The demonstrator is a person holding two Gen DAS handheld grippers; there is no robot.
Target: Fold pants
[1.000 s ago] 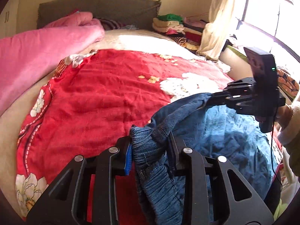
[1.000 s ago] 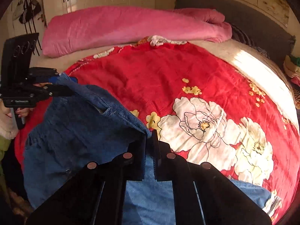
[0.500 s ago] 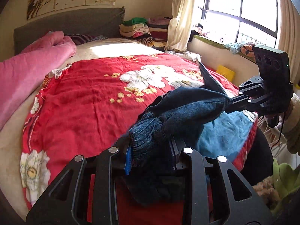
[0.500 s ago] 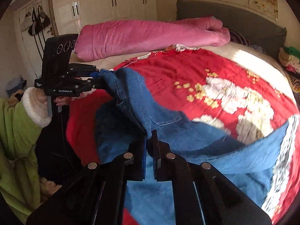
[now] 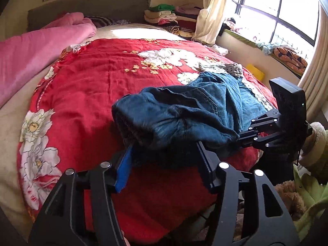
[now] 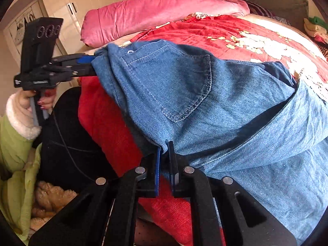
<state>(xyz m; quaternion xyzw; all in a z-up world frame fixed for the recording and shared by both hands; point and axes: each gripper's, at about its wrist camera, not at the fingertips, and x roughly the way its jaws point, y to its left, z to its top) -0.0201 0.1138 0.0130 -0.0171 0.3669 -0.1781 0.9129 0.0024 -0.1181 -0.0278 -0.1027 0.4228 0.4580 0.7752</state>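
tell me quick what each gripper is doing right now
Left gripper: jaws opening, the jeans waistband between them but not pinched.
Right gripper: shut on the jeans.

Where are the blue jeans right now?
The jeans lie bunched on the near edge of the red flowered blanket, between both grippers, below the pink quilt in the right wrist view.

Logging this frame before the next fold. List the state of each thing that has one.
jeans: bunched, waistband lifted off the bed
left gripper: jaws opening, denim between them
right gripper: shut on jeans
pink quilt: rolled up
clothes stack: folded
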